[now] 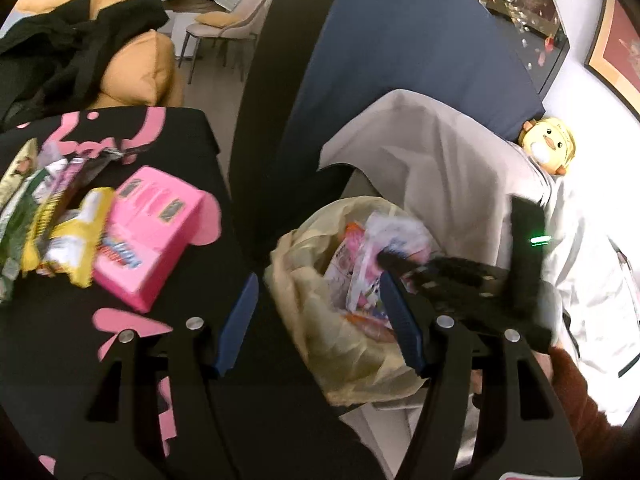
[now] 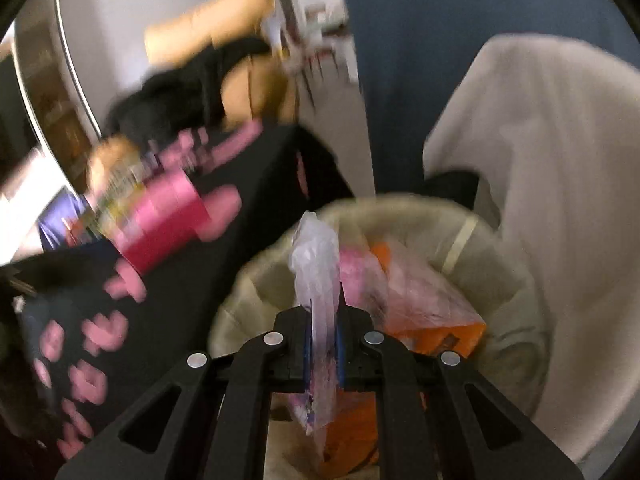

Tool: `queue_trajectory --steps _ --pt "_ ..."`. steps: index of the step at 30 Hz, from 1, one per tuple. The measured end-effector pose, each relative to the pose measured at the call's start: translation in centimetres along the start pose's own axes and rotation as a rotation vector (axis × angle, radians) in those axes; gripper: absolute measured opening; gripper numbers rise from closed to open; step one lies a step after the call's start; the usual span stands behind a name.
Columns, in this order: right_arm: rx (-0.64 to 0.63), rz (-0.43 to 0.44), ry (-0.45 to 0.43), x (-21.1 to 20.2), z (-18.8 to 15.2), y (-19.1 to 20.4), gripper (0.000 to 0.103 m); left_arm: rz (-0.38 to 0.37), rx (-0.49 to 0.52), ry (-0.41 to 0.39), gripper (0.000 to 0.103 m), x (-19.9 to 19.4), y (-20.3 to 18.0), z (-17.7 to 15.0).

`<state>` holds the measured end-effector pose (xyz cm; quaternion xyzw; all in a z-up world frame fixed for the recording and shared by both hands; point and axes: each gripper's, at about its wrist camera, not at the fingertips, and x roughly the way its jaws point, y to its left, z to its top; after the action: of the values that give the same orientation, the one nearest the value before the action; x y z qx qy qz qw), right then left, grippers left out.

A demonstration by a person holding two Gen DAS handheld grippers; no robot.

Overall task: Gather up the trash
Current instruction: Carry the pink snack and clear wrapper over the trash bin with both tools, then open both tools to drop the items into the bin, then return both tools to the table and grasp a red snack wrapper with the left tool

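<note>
Setting: a black table cover (image 1: 48,360) with pink shapes on the left; just right of it, a bin lined with a pale yellow bag (image 1: 304,280), its mouth open upward.
Right gripper (image 2: 323,344): jaws closed tight on a thin clear plastic wrapper (image 2: 316,264), held above the bin's mouth.
Left gripper (image 1: 320,320): jaws standing apart, nothing between them, pointing down at the near rim of the bin liner.
Trash already binned: crumpled pink and orange packaging (image 2: 420,304) lies inside the liner.
Trash left: a pink carton (image 1: 152,236) and a pile of snack packets (image 1: 52,220) lie on the table, close to its right edge.
Handling: the wrapper looks very light, limp and slick; it may cling to the pads on release. The carton looks stiffer, best taken across its narrow sides.
Room: the bin mouth is open, but a white cloth (image 1: 440,168) drapes close behind it.
</note>
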<state>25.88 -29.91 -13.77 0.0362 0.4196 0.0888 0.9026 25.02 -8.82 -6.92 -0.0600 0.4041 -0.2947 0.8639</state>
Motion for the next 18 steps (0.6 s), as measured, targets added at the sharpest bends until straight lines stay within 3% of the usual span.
queue_trajectory --steps 3,6,10,11,12,13,18 --pt "-0.024 -0.107 0.083 2.2 -1.2 -0.7 0.01 0.021 0.007 -0.023 0.06 -1.2 0.9 -0.7" --pt "0.03 -0.157 0.121 2.8 -2.0 -2.5 0.01 0.037 -0.013 -0.037 0.06 -2.3 2.3 -1.4" --pt "0.075 -0.122 0.09 1.8 -2.3 -3.2 0.012 0.057 -0.069 -0.047 0.061 -3.2 4.6 -2.3" --pt "0.072 -0.123 0.081 1.3 -2.3 -3.1 0.02 0.064 -0.083 -0.05 0.062 -3.4 5.2 -2.5" --pt "0.063 -0.126 0.067 0.8 -2.3 -3.0 0.036 0.076 -0.105 -0.056 0.062 -3.8 6.1 -2.8" --pt "0.052 -0.126 0.049 0.4 -2.2 -2.7 0.042 0.085 -0.121 -0.062 0.063 -4.1 6.8 -3.0" --pt "0.025 -0.154 -0.032 -2.2 -1.6 -1.8 0.046 0.16 -0.19 -0.113 0.064 -6.7 10.2 -3.9"
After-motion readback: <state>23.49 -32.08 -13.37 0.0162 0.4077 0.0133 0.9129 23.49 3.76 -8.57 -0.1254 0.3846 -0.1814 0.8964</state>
